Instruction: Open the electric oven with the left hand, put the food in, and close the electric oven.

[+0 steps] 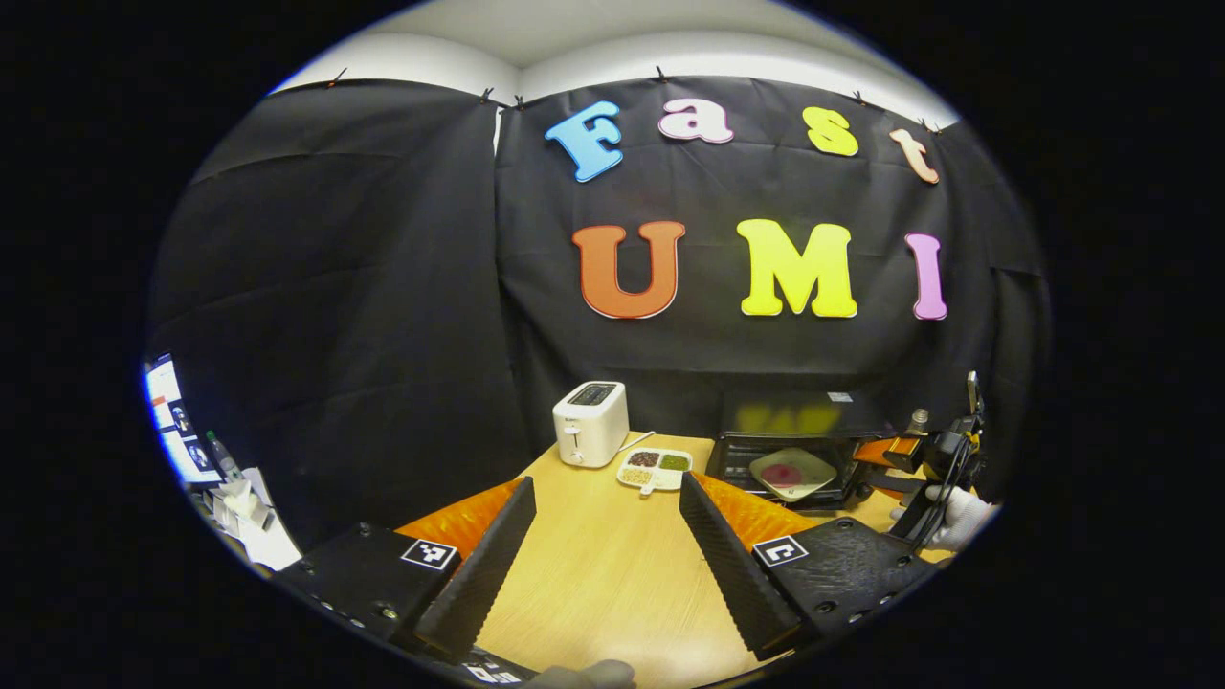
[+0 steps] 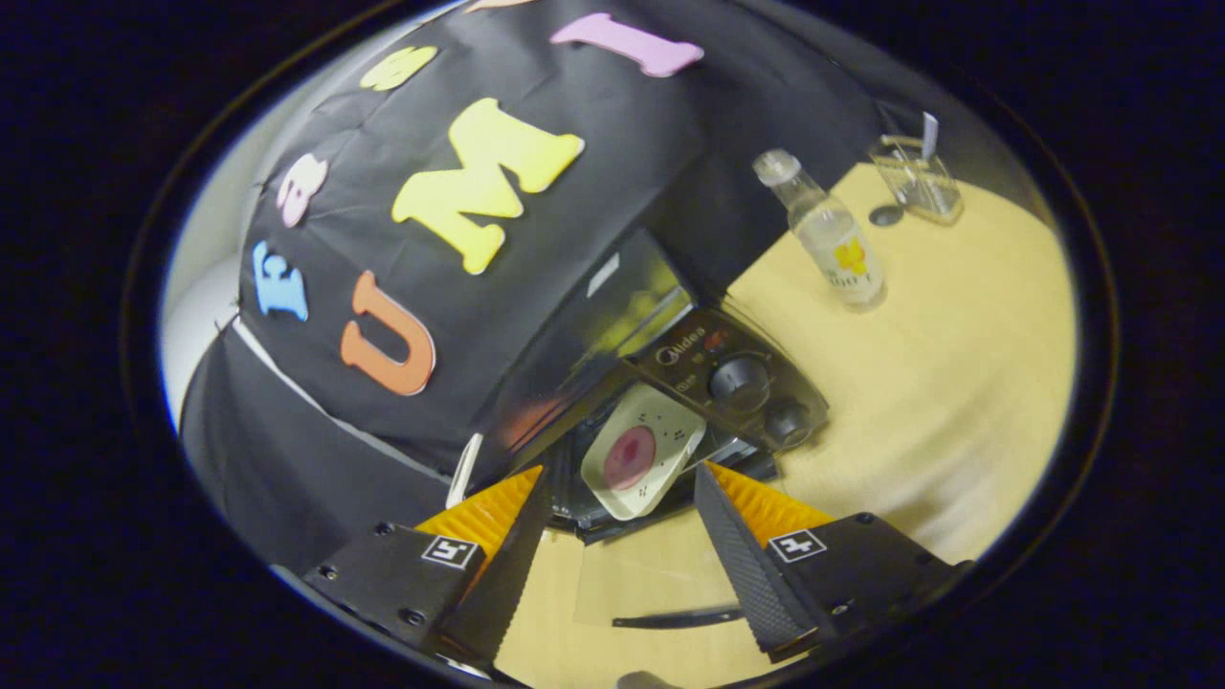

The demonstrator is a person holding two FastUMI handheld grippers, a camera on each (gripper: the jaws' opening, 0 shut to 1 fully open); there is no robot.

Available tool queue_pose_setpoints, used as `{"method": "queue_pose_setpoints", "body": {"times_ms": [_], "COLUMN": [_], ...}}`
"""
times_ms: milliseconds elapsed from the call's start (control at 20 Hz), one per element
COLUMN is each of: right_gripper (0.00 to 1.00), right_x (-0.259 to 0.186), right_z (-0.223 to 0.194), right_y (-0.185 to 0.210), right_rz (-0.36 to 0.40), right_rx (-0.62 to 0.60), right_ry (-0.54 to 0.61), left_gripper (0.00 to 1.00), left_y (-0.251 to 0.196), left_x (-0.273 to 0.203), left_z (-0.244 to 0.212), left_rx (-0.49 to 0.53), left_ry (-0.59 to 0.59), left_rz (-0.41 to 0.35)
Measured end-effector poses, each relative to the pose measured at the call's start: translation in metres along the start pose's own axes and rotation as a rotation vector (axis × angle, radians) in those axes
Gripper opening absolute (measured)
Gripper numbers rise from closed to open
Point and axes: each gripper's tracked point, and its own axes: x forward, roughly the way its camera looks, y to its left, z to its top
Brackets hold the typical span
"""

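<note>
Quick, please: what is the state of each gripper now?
Left gripper: open, holding nothing.
Right gripper: open, holding nothing; plate of food sits in the oven.

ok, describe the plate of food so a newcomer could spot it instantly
Find the black electric oven against the booth wall on the wooden table, its door open. The plate sits inside its cavity: pale, squarish with rounded corners, with a round pink patch in the middle. The divided tray beside the toaster holds several small portions instead.

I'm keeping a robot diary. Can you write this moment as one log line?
oven: open | plate: inside | left gripper: open, empty | right gripper: open, near oven | door: not closed
</note>
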Motion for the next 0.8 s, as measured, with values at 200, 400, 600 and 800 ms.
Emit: {"method": "queue_pose_setpoints", "body": {"times_ms": [200, 400, 600, 800], "right_gripper": [0.98, 0.99, 0.99, 0.99], "right_x": [-0.062, -0.125, -0.188, -0.249], "right_z": [0.014, 0.036, 0.063, 0.087], "right_y": [0.01, 0.006, -0.021, -0.049], "right_rz": [-0.042, -0.097, -0.163, -0.192], "right_rx": [-0.253, -0.418, -0.551, -0.647], "right_ry": [-0.078, -0.15, -0.21, -0.233], "left_gripper": [0.97, 0.97, 0.97, 0.96], "left_y": [-0.017, -0.048, -0.092, -0.137], "left_x": [0.0, 0.004, 0.0, -0.012], "left_z": [-0.003, -0.012, -0.022, -0.039], "left_rx": [-0.007, 0.011, 0.026, 0.044], "left_ry": [-0.028, -0.034, -0.029, 0.0], "left_rz": [-0.093, -0.171, -0.23, -0.241]}}
